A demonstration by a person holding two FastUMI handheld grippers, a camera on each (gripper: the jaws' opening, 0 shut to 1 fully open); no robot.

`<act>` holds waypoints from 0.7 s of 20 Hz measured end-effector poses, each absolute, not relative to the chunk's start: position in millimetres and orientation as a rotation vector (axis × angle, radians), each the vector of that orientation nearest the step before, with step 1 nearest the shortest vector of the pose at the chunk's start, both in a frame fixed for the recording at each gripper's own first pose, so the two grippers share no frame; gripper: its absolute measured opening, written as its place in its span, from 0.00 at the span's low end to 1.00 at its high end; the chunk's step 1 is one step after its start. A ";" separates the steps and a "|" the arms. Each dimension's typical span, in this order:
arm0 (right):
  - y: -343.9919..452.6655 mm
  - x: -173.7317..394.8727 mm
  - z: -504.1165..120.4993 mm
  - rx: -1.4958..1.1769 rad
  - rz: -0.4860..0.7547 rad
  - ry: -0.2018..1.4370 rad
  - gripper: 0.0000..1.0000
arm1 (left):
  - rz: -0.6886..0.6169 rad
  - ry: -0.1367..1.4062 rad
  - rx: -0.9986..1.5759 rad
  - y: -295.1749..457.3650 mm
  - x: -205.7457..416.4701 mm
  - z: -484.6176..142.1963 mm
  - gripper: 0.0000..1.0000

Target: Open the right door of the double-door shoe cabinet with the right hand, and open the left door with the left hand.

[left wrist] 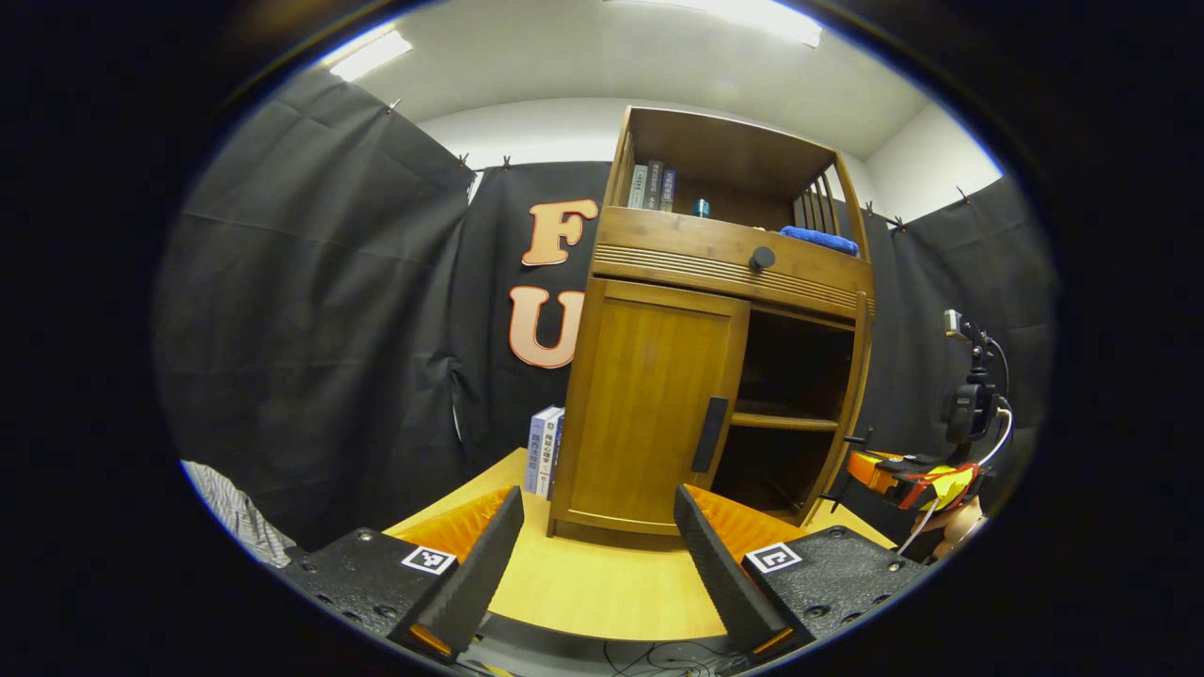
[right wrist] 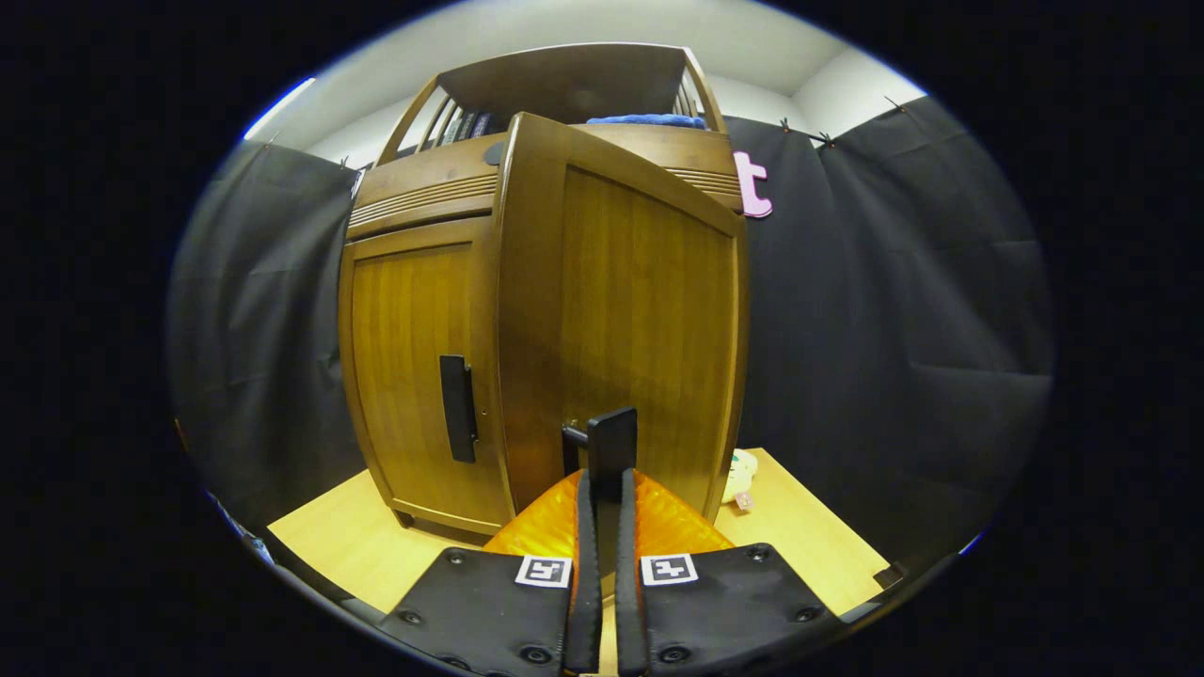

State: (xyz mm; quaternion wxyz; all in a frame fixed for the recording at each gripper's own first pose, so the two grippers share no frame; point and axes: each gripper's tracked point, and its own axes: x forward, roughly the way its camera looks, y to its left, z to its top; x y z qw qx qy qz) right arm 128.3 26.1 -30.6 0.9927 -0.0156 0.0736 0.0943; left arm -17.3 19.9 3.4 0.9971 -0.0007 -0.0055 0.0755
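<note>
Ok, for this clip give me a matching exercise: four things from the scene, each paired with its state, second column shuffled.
Things:
1. right door
2. left door
3. left gripper
4. right gripper

States:
A. open, holding nothing
B. closed
C. swung open
D. clamped on a door handle

Pairs: 1-C, 2-B, 3-A, 4-D

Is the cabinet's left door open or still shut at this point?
Shut. The left door sits flush in the cabinet frame, while the right door is swung out with the right gripper clamped on its handle.
</note>
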 end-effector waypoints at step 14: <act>-39.9 104.0 -23.4 -0.076 0.215 0.127 0.17 | 0.103 -0.036 0.052 -45.6 4.6 12.1 0.96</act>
